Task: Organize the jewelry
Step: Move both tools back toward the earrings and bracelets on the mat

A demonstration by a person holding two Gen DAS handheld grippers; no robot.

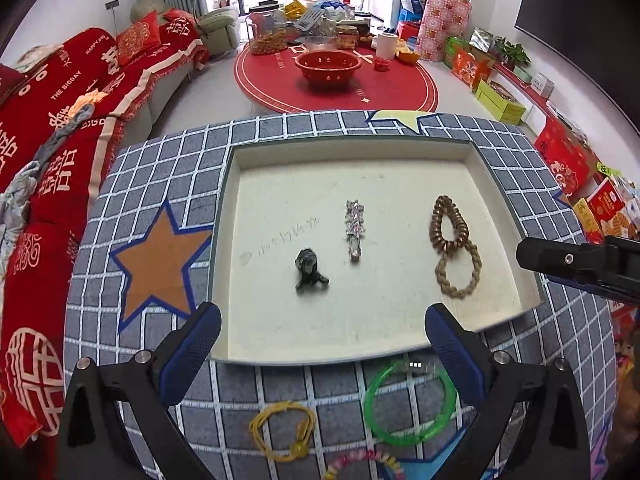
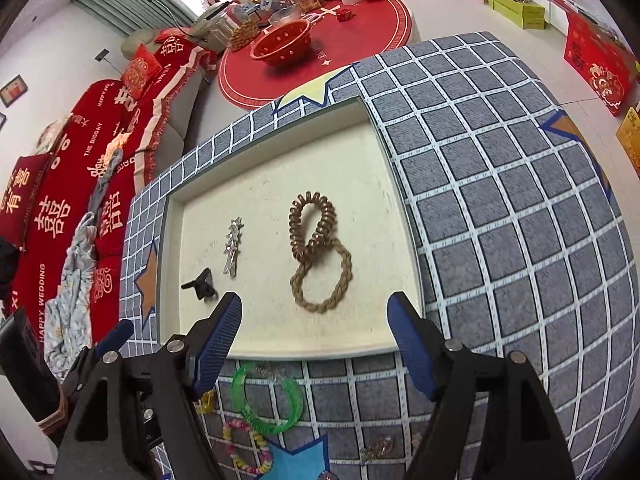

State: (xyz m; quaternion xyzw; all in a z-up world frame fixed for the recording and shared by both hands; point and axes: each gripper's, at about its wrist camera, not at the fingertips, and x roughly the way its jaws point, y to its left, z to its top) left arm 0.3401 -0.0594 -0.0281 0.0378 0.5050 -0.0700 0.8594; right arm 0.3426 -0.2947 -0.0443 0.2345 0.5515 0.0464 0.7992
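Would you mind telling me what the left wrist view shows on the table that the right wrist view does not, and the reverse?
Only the left wrist view shows the whole yellow cord bracelet on the cloth, and the right gripper's body at its right edge. Only the right wrist view shows small clear pieces near the bottom edge, too blurred to name. Both show the tray holding the black clip, sparkly hair clip, coil tie and braided tie, plus the green bangle outside.

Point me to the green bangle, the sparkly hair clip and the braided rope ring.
green bangle (image 1: 374, 426), left wrist view, on its left rim.
sparkly hair clip (image 1: 354, 226), left wrist view, on its jewelled middle.
braided rope ring (image 2: 347, 276), right wrist view, on its right side.
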